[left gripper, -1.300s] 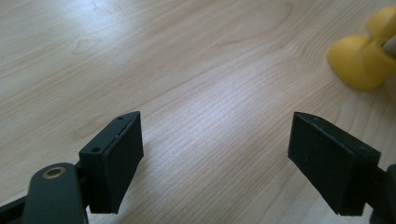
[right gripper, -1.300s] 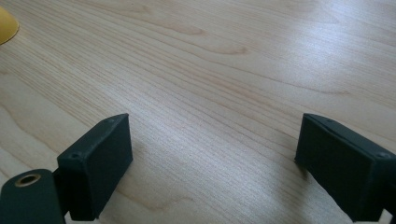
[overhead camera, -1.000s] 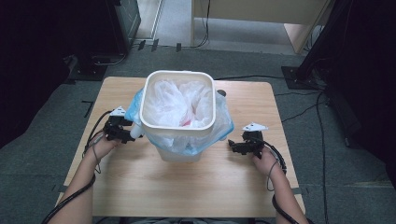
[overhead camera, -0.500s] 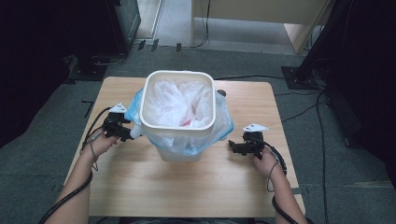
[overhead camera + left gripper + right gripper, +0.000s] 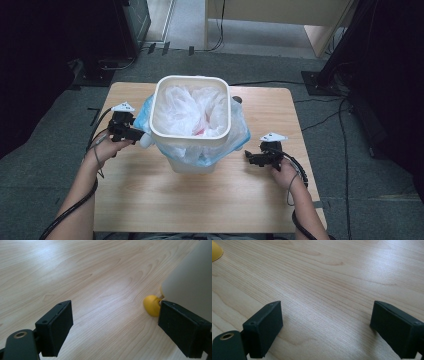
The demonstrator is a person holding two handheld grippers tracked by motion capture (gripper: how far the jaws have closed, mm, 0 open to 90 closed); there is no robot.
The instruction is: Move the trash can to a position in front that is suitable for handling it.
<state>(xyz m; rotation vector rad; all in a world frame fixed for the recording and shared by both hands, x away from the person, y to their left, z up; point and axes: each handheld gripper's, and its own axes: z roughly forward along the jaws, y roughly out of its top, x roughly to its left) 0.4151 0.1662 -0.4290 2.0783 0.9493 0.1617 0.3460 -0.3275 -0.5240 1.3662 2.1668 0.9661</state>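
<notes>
One wooden surface (image 5: 150, 210) carried a white bin (image 5: 191, 132) at its middle, lined with a crumpled clear bag (image 5: 187, 107) whose edge draped over the rim. Left gripper (image 5: 142, 135) hung beside the bin's wall, right gripper (image 5: 248, 159) just apart; both sets of fingers stood open, holding nothing. Beside the bin lay a small yellow piece (image 5: 151, 305).
</notes>
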